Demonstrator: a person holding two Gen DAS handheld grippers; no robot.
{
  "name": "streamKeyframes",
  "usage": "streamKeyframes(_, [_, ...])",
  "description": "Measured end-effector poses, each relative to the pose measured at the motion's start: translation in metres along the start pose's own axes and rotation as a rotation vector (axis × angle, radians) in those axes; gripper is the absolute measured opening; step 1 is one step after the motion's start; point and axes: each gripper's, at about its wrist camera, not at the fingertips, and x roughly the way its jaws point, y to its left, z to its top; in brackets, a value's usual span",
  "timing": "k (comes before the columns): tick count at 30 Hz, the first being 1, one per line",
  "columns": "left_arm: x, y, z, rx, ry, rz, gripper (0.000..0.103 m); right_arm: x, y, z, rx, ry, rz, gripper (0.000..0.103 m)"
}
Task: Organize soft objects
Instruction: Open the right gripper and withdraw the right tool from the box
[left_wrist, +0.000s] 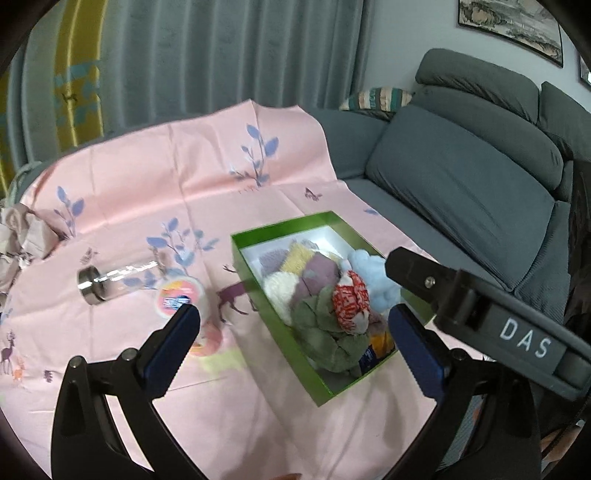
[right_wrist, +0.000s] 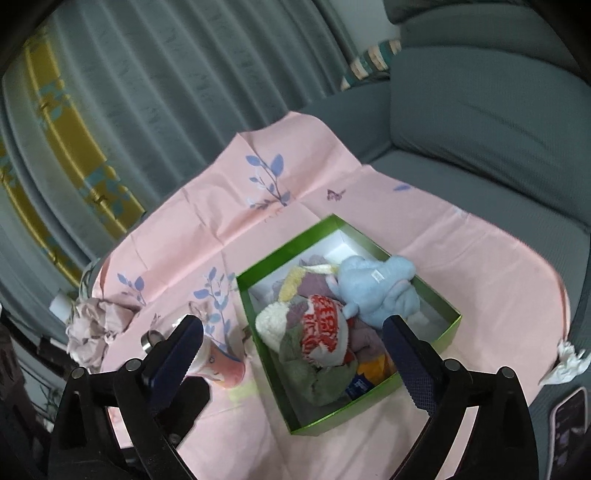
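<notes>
Here a grey sofa (left_wrist: 461, 192) carries a pink cloth (left_wrist: 177, 177), and on the cloth sits the green box (left_wrist: 314, 380), the landmark for everything else. Inside the box lie the soft things: a light blue plush toy (right_wrist: 373, 288) at its far side, a green towel (left_wrist: 325, 339) at its near end, and a red-and-white knit piece (left_wrist: 349, 299) on top between them. Left of the box lie a clear bottle (left_wrist: 110, 280) and a small round tub (left_wrist: 181, 295). The left hand-held gripper (left_wrist: 295, 328) and right hand-held gripper (right_wrist: 291, 350) both hang above the box, jaws wide apart and empty.
</notes>
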Motion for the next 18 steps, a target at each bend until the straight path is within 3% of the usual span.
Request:
streamKeyframes(7, [-0.018, 0.011, -0.001, -0.022, -0.029, 0.01, 0.102, -0.019, 0.016, -0.001, -0.042, -0.05, -0.006, 0.098])
streamKeyframes(18, [-0.018, 0.014, -0.008, -0.035, 0.008, -0.015, 0.102, -0.02, 0.017, -0.002, -0.044, -0.048, -0.04, 0.098])
